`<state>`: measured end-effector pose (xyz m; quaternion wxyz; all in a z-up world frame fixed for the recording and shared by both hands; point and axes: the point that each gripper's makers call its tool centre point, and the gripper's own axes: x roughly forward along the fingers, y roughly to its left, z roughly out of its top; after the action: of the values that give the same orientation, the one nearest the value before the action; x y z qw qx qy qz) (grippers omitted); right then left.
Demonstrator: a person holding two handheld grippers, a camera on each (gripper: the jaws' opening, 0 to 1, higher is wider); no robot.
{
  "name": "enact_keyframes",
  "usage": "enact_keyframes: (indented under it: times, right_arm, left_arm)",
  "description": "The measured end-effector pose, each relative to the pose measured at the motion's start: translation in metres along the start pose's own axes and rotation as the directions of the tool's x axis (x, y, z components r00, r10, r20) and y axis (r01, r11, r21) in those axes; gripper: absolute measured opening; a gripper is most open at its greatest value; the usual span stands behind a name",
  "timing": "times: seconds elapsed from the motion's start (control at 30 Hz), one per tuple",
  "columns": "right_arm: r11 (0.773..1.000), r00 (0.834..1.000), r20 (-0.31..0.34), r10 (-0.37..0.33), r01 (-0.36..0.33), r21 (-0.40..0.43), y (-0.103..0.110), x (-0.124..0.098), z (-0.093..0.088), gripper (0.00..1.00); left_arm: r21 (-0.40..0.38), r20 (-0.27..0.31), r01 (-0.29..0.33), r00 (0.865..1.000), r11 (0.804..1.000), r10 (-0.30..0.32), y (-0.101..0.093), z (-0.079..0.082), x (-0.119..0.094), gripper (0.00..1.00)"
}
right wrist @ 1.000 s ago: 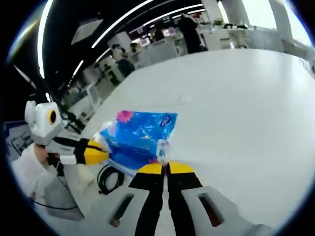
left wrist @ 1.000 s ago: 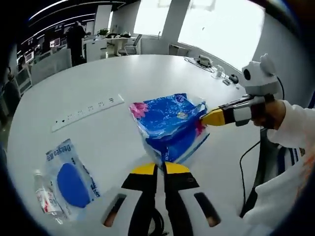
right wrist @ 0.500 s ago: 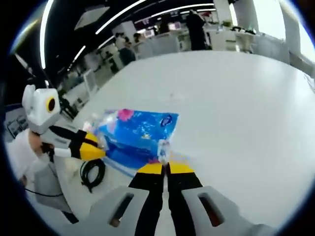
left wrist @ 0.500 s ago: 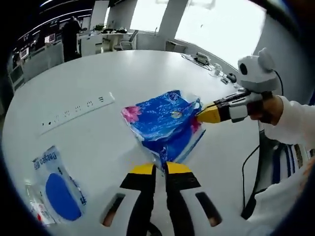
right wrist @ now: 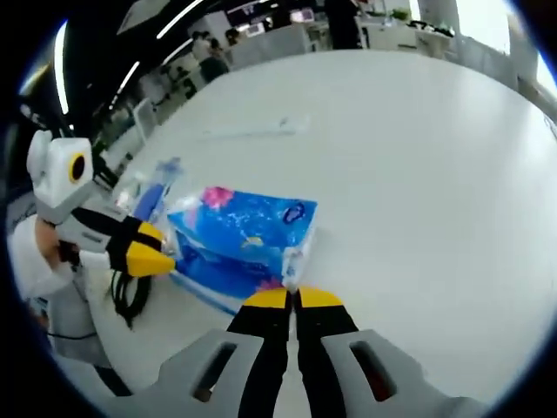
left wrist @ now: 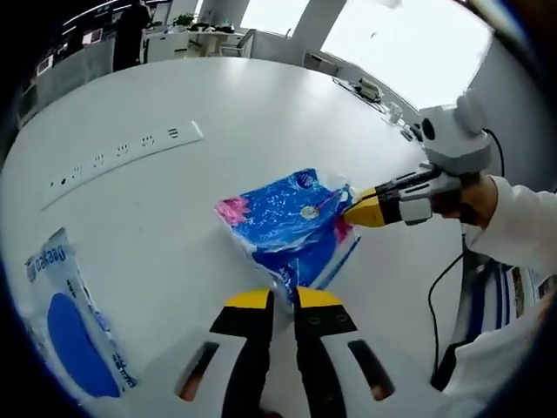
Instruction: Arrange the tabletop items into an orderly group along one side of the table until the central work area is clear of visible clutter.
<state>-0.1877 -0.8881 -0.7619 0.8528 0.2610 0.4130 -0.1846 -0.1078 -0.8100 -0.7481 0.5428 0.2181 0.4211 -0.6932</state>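
Both grippers pinch the blue tissue pack by its thin plastic wrapper: the left gripper has its jaws closed on the near corner, the right gripper has its jaws closed on the opposite end, and the pack sits low over or on the white bench, near the person's edge. The risk is that the film tears or slips out of one pinch if the hands pull apart or move unevenly, dropping the pack. It could also land apart from the pouch with the blue disc at the left, leaving the items scattered rather than grouped.
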Motion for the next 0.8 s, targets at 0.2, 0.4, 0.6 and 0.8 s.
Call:
enact_keyframes:
  times: [0.2, 0.4, 0.6, 0.8]
  right_arm:
    - [1.000, 1.000, -0.019, 0.008, -0.008, -0.004, 0.002, 0.012, 0.001, 0.00]
    - [0.999, 1.000, -0.011, 0.020, -0.020, 0.025, -0.002, 0.019, 0.006, 0.00]
    - [0.999, 0.999, -0.007, 0.031, -0.031, 0.036, -0.002, 0.020, 0.002, 0.00]
    - [0.999, 1.000, -0.009, 0.028, -0.028, 0.030, 0.000, 0.022, -0.001, 0.00]
  left_arm:
    - [-0.034, -0.030, -0.031, 0.999, 0.999, 0.030, 0.015, -0.008, 0.013, 0.04]
    - [-0.056, -0.034, -0.040, 0.999, 0.998, 0.038, 0.019, -0.010, 0.016, 0.03]
    - [-0.077, -0.021, -0.050, 0.999, 0.996, 0.049, 0.024, -0.008, 0.018, 0.03]
    - [-0.088, -0.018, -0.055, 0.998, 0.995, 0.054, 0.023, -0.009, 0.019, 0.02]
